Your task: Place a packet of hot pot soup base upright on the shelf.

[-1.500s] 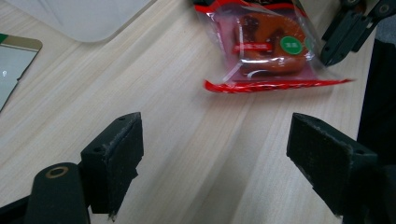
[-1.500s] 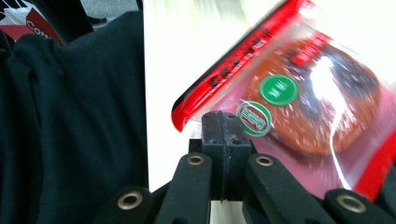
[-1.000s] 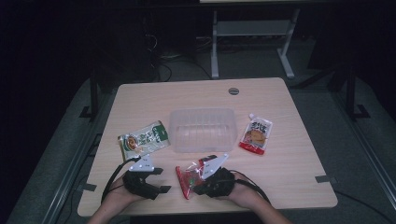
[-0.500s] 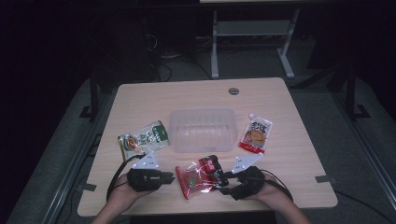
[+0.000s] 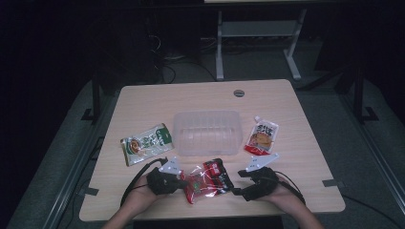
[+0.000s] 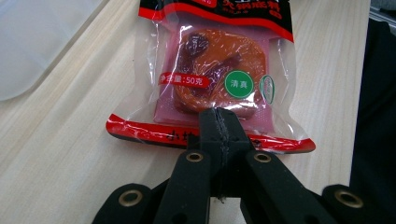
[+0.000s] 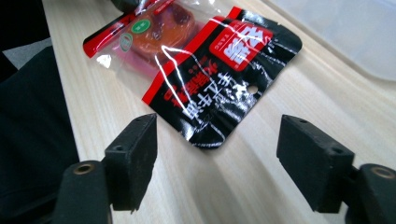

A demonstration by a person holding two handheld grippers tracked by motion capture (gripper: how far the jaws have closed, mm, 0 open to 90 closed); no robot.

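At the left, a green-and-white foil snack packet (image 5: 145, 143) lies flat on the pale wooden table (image 5: 143, 102), untouched. The left gripper (image 5: 180, 182) has just closed its jaws fully on the red sealed edge of the red-and-black clear plastic food pouch (image 5: 208, 178), which lies on the table near the front edge, between the two hands; the left gripper view shows the pads pinched together on that seam (image 6: 205, 137). To carry the pouch well, the grip probably should stay on the seam, not the soft filling, and the lift should be slow so the free end does not swing. Behind the pouch stands the clear rectangular plastic tub (image 5: 207, 132), empty as far as can be seen. The right gripper (image 5: 237, 182) has just opened wide, with nothing between its jaws, the pouch's black end (image 7: 224, 88) just ahead of them. An orange-and-white spouted pouch (image 5: 262, 137) lies right of the tub.
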